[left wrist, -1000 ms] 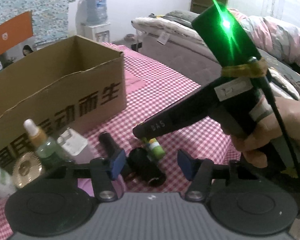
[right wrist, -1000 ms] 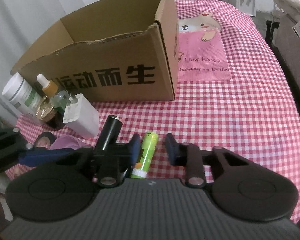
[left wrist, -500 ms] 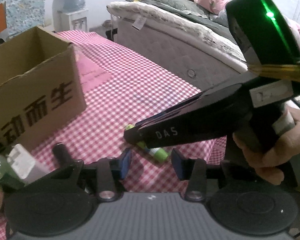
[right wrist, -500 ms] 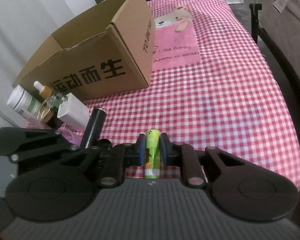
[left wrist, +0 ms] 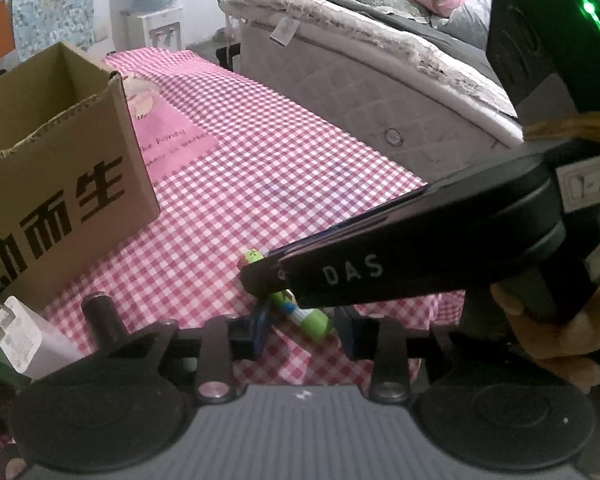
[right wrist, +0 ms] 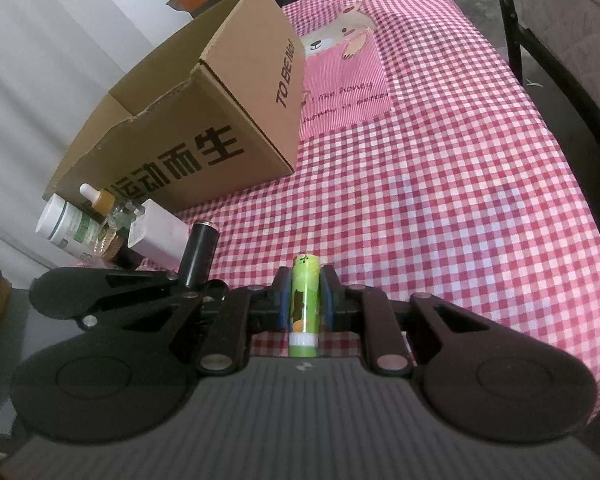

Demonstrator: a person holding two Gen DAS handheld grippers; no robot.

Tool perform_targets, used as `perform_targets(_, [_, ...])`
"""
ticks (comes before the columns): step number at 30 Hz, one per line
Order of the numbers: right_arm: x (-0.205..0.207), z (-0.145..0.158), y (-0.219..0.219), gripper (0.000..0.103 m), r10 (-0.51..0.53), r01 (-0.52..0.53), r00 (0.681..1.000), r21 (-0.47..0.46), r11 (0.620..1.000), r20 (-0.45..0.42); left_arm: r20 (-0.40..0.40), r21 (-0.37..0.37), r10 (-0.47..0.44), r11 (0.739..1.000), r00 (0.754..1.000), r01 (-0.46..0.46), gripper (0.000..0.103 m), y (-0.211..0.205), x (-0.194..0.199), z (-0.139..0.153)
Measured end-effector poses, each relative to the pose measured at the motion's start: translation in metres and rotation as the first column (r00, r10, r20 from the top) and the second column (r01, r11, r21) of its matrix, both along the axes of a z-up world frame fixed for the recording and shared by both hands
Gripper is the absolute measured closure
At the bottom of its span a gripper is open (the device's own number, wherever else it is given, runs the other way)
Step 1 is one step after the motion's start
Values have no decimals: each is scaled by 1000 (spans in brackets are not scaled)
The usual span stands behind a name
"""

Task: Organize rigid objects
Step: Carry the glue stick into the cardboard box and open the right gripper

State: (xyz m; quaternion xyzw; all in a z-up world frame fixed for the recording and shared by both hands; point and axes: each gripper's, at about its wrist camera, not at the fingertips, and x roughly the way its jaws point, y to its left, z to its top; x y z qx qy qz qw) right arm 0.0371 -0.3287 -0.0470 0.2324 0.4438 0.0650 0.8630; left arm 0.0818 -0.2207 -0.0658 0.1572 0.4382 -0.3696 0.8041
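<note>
Green tube [right wrist: 304,305] clamped between right gripper [right wrist: 305,300] pads, pointing forward.

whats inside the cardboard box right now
Only bare brown inner walls of the cardboard box show from the right wrist view. Its floor is hidden behind the front wall, so any contents cannot be seen.

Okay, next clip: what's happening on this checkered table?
A person with a tool in each hand is tidying small items beside an open cardboard box. The right tool is shut on a green glue stick. The left tool is open, holding nothing. Bottles, a white charger and a black cylinder wait nearby.
</note>
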Motion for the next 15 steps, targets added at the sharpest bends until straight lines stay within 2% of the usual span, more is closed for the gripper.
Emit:
perform_targets(10, [-6, -1, 1, 88, -35, 34, 999, 31, 999, 35, 25, -17, 19, 1000, 999, -18, 70, 5, -3, 8])
perform_targets(15, [-13, 17, 7, 88, -46, 42, 995, 41, 998, 84, 73, -50, 36, 998, 997, -33, 70, 14, -12, 30])
